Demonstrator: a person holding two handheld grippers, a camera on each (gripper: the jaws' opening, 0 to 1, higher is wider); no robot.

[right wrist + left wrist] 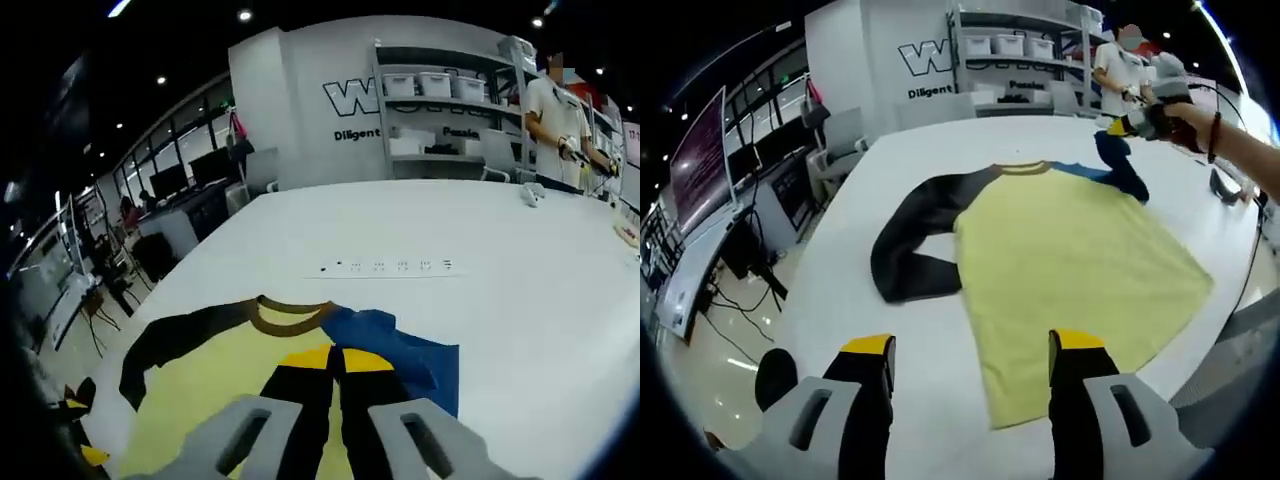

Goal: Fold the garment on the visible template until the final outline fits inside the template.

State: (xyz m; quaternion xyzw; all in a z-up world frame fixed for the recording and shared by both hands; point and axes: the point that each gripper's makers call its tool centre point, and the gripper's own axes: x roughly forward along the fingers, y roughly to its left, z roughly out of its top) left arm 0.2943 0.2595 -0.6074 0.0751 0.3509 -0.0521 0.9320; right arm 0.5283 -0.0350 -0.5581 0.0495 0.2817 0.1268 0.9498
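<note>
Garment (1060, 270): soft yellow tee, black sleeve (910, 240) one side, blue sleeve (1120, 170) the other, lying flat on a smooth white table (900, 150). Left gripper (970, 360) jaws spread, hovering near the hem. Right gripper (335, 365) jaws pressed together, pinching the blue sleeve (400, 355) near the brown collar (290, 318). Left gripper view has the whole shirt; right gripper view adds small marks (385, 266) printed on the tabletop and a shelving rack (450, 100).
</note>
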